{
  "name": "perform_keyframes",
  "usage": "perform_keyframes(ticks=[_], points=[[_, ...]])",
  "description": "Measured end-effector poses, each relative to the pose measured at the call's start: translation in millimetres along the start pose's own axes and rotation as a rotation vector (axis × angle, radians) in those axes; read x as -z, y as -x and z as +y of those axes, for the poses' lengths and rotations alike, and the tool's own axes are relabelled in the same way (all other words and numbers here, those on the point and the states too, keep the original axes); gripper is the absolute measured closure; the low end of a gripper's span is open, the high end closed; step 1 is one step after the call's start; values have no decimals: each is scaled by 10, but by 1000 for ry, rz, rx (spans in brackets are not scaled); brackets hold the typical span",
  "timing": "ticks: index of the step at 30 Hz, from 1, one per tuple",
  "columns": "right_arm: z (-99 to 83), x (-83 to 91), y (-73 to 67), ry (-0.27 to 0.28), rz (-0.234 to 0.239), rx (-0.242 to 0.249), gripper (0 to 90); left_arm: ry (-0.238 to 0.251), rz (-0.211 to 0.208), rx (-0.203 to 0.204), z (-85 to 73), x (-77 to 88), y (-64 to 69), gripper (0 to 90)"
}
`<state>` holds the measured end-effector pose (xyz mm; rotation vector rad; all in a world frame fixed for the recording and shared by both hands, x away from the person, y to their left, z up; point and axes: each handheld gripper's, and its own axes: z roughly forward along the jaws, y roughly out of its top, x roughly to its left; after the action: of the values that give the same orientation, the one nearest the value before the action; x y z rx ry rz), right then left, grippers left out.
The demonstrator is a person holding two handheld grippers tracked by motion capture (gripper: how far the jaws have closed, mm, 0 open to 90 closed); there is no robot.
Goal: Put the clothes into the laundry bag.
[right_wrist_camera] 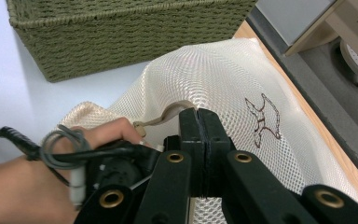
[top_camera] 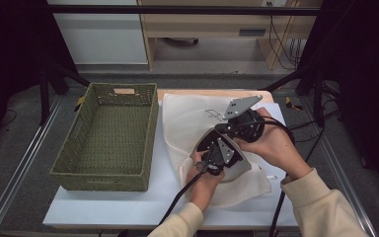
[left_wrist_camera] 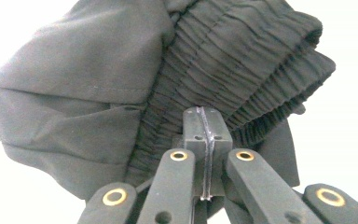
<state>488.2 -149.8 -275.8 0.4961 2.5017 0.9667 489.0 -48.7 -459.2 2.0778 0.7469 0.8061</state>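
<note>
A cream mesh bag (top_camera: 187,118) lies on the white table, with a small line drawing (right_wrist_camera: 263,119) on it. My right gripper (right_wrist_camera: 199,114) is shut on the bag's rim, where a beige drawstring (right_wrist_camera: 168,114) curls out from the tips and the mesh tents up to them. In the high view the right gripper (top_camera: 242,123) sits over the bag's middle. My left gripper (top_camera: 219,150) is just in front of it, at the bag's raised mouth. In the left gripper view the left gripper (left_wrist_camera: 204,114) is shut on the elastic waistband of a dark grey garment (left_wrist_camera: 98,79).
A green woven basket (top_camera: 150,133) stands at the table's left, close to the bag; its wall (right_wrist_camera: 121,32) shows in the right gripper view. The table's wooden far edge (right_wrist_camera: 331,140) runs beside the bag. The person's left hand (right_wrist_camera: 23,182) and its cable lie low left there.
</note>
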Motion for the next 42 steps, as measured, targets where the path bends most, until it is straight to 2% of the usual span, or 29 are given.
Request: perform_keyframes(ticks=[5, 6, 9, 11, 12, 16, 18, 19, 25, 28, 31, 34, 42], points=[[-6, 0, 10, 1, -7, -8, 900, 27, -13, 6, -35, 135, -10, 900], [-9, 4, 16, -1, -7, -5, 900, 30, -28, 10, -76, 216, -12, 900], [-13, 1, 17, -2, -9, -8, 900, 38, -28, 9, -127, 302, -18, 900], [-17, -3, 23, -6, -7, -9, 900, 42, -30, 10, -208, 435, -50, 900], [-17, -3, 23, -6, -7, -9, 900, 42, -30, 10, -208, 435, -50, 900], [-29, -35, 21, -11, -4, -14, 900, 53, -33, 9, -299, 616, -85, 900], [-43, -74, 7, -19, 0, -13, 900, 60, -48, 8, -322, 738, -76, 899], [-49, -82, 5, -21, 2, -13, 900, 60, -48, 8, -322, 738, -76, 900], [-128, -156, -44, -38, 12, -16, 900, 84, -79, 7, -312, 1117, -126, 900], [-180, -200, -71, -51, 16, -16, 900, 88, -74, -1, -336, 1248, -173, 900], [-228, -242, -88, -60, 20, -25, 900, 85, -79, 5, -349, 1310, -210, 899], [-278, -287, -107, -69, 23, -23, 900, 91, -72, 9, -377, 1456, -296, 899], [-393, -380, -193, -86, 38, -31, 900, 80, -51, 20, -434, 1614, -447, 899]])
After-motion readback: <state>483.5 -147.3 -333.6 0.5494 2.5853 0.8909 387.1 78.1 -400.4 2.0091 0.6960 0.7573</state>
